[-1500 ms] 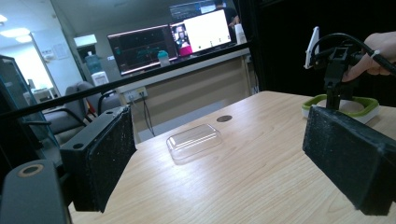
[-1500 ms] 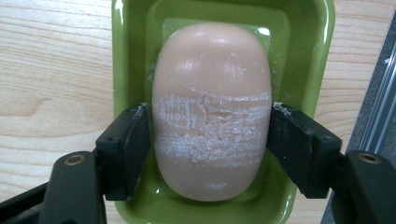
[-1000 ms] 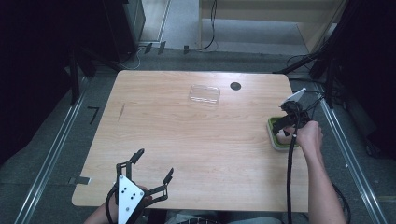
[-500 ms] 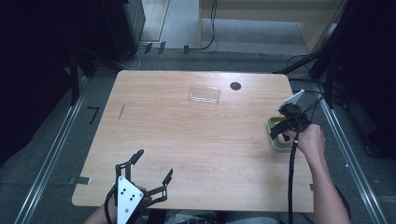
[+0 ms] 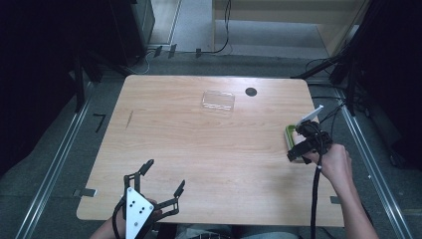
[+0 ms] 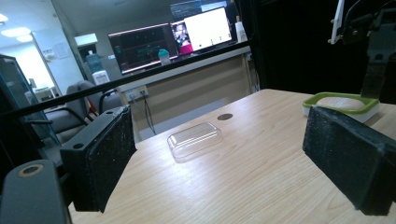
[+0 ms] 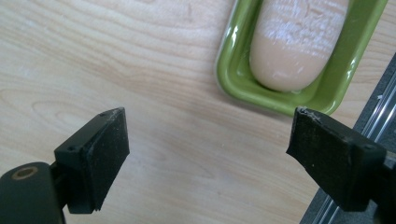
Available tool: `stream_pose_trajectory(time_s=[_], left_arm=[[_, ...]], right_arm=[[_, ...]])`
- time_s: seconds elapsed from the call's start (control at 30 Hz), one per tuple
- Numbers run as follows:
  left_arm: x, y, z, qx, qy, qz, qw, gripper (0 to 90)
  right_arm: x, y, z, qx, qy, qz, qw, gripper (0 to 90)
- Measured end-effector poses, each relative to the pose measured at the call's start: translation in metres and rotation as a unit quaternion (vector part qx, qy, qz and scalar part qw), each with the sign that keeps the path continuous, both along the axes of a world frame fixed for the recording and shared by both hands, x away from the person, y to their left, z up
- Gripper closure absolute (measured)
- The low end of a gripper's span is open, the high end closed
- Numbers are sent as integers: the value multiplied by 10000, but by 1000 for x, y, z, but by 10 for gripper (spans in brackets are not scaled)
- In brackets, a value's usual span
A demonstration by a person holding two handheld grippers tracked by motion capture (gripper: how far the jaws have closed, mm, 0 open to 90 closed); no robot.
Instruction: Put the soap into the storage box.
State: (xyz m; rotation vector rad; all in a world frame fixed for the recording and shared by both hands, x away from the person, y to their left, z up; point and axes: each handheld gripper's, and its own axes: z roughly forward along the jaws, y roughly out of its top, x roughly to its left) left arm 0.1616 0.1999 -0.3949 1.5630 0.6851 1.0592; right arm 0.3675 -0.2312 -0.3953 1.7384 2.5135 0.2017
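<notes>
Your right gripper [image 7: 208, 154] is spread, holding nothing, jaws just opening beside the green dish [image 7: 238, 70]. Fetch the lid [image 5: 218, 101] next, I think.

soap [image 7: 299, 42]: top cut off | green dish [image 7: 233, 70]: far end cut off

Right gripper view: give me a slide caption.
Open right gripper above the wooden table, near a green soap dish holding a pale soap bar.

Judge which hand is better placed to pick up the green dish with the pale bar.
Right, probably. The right tongs hang open right beside the green dish holding the pale bar at the table's right edge. The left tongs sit at the near edge, far across.
</notes>
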Motion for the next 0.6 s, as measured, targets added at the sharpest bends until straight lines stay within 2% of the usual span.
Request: stream_pose_trajectory(time_s=[0.27,0.4,0.47,0.5,0.53,0.6], left_arm=[[0,0,0,-10,13,13,10000,99],[0,0,0,-27,9,4,10000,99],[0,0,0,-27,13,14,10000,99],[0,0,0,-24,14,13,10000,99],[0,0,0,-24,14,13,10000,99],[0,0,0,-21,18,19,10000,99]], right_arm=[[-22,-1,-5,-18,-8,90,10000,125],[-39,-2,-15,-103,87,185,9997,131],[-42,-2,-17,-115,108,190,9997,132],[-48,-2,-22,-131,140,302,9994,132],[-48,-2,-22,-131,140,302,9994,132],[-58,0,-30,-166,218,396,9988,130]])
